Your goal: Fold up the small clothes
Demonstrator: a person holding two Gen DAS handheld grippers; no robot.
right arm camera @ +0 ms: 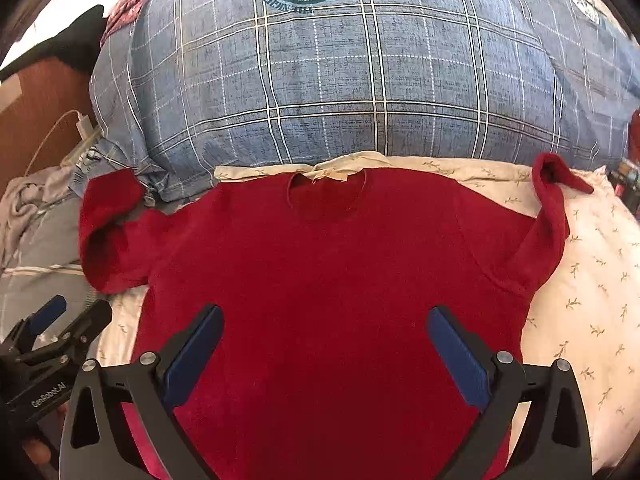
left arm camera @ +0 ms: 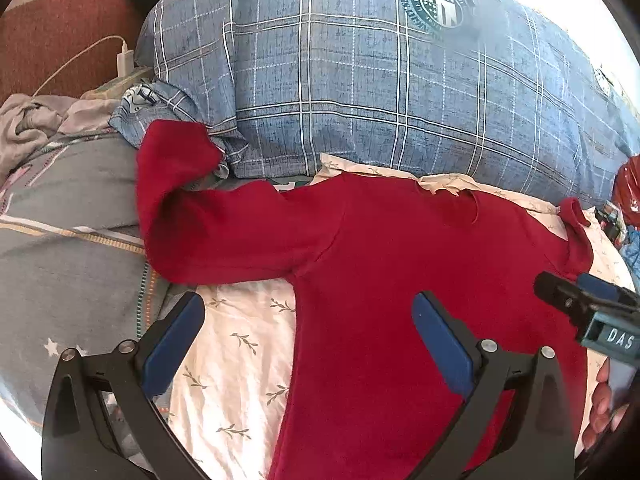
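Two grippers are seen above one red sweater (right arm camera: 320,264), which is laid out flat, front up, on a cream sheet (right arm camera: 592,304) printed with small leaf sprigs. The neckline is pointed toward a large blue plaid pillow (right arm camera: 320,92) bearing a round crest, which is set just beyond the garment's top edge.

Left gripper (left arm camera: 308,340): fingers (left arm camera: 176,344) are held wide apart, nothing between them. One blue-padded finger is placed over the bare sheet, the other over the sweater body near the armpit. Contact with the cloth cannot be judged.

Right gripper (right arm camera: 324,352): fingers (right arm camera: 456,352) are likewise spread wide and empty. Both are positioned over the lower chest of the sweater, roughly on its centre line. Contact again cannot be judged.

Left sleeve (left arm camera: 224,236): stretched sideways off the sheet, with its cuff end bent upward against the corner of the pillow. Right sleeve (right arm camera: 548,208): angled up and outward, its cuff curled over on the sheet near the pillow.

Grey patterned bedding (left arm camera: 68,248) is noted beside the sheet on the left, with a crumpled pale cloth (left arm camera: 28,128) beyond it. A white charger (left arm camera: 125,62) with its cable is seen lying against a reddish-brown surface (left arm camera: 60,36) behind. Each gripper is partly visible at the edge of the other wrist view.
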